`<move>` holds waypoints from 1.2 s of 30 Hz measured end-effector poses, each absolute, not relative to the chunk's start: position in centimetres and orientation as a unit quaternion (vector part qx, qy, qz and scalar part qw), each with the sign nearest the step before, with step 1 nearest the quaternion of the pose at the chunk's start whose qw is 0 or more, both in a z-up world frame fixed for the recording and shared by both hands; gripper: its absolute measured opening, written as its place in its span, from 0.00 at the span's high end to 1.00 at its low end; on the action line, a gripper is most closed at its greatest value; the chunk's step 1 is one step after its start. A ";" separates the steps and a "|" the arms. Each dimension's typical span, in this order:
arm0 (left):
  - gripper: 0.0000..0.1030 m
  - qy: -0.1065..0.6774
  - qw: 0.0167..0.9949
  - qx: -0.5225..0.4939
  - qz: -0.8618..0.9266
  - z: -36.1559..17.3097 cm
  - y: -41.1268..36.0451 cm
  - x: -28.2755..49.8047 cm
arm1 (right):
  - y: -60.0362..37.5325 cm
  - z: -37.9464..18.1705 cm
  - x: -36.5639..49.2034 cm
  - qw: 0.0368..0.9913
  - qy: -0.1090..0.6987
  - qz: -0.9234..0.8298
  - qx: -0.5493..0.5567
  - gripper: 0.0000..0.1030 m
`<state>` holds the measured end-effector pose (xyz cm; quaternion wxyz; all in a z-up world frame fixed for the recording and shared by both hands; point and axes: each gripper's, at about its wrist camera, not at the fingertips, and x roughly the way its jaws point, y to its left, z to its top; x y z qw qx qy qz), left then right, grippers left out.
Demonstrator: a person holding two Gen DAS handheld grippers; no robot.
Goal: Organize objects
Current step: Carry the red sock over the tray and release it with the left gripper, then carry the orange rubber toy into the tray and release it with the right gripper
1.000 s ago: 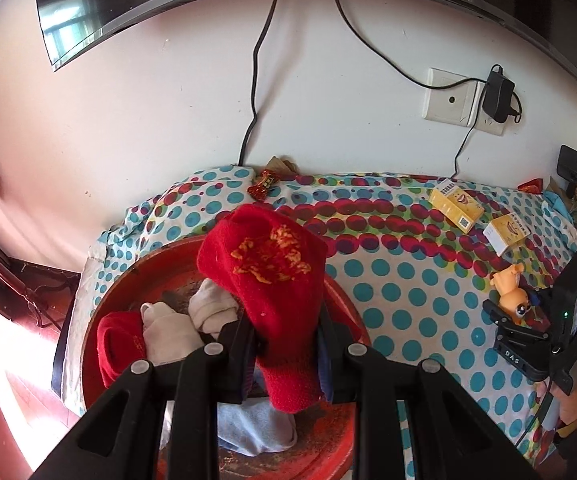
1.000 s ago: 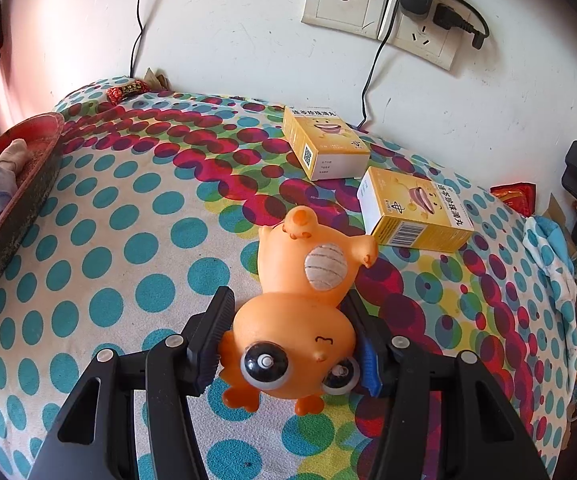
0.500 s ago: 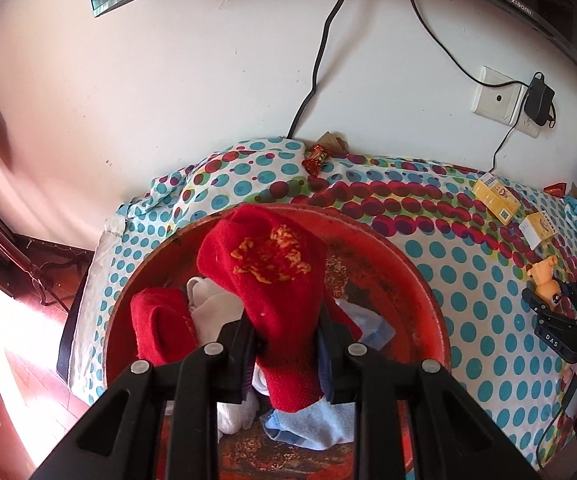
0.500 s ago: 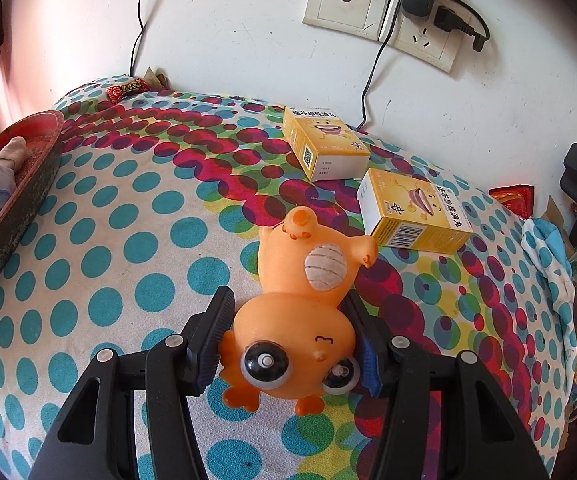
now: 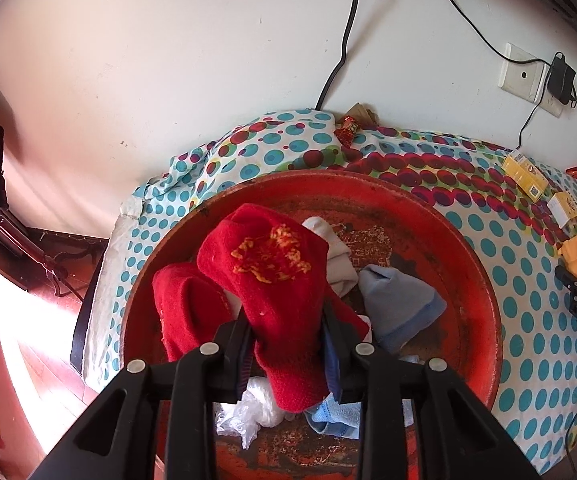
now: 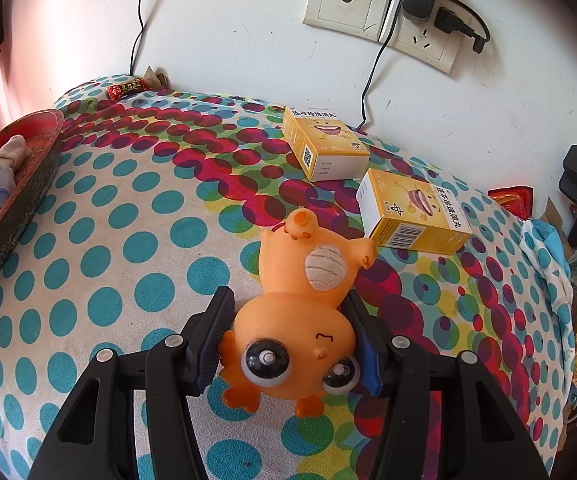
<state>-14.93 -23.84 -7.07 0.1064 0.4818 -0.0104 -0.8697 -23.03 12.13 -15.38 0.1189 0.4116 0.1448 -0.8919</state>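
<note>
Inside red basin [image 5: 468, 248], socks, perhaps plastic wrap [image 5: 248, 412]

Socks [image 5: 272, 280] in the basin [image 5: 484, 280] at left on the bed [image 6: 128, 220]; toy [image 6: 300, 312] before two boxes [image 6: 324, 144].

Two red socks [image 5: 272, 280], two yellow boxes [image 6: 324, 144], one orange toy [image 6: 300, 316].

Left gripper [image 5: 286, 344] jaws opening.
</note>
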 end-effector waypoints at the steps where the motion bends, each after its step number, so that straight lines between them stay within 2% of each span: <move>1: 0.68 -0.013 0.108 0.483 -0.869 -7.1 -23.9 -14.8 | 12.1 -15.4 -23.0 0.119 0.146 -0.892 0.411 0.49; 11: 0.61 -0.017 0.140 0.477 -0.867 -6.7 -24.7 -13.1 | 11.4 -15.4 -22.7 0.104 0.174 -0.893 0.401 0.49; 18: 0.50 -0.013 0.153 0.456 -0.877 -5.9 -24.8 -10.0 | 10.8 -15.4 -22.4 0.094 0.193 -0.894 0.393 0.49; 24: 0.49 -0.022 0.165 0.430 -0.887 -5.5 -24.3 -7.4 | 10.2 -15.2 -22.3 0.070 0.196 -0.895 0.394 0.50; 27: 0.49 0.001 0.155 0.430 -0.890 -5.9 -24.6 -6.2 | 9.9 -14.6 -21.9 0.060 0.190 -0.899 0.389 0.51; 36: 0.49 0.049 0.159 0.439 -0.883 -8.6 -26.4 -3.1 | 8.5 -8.4 -19.7 0.098 0.121 -0.916 0.371 0.51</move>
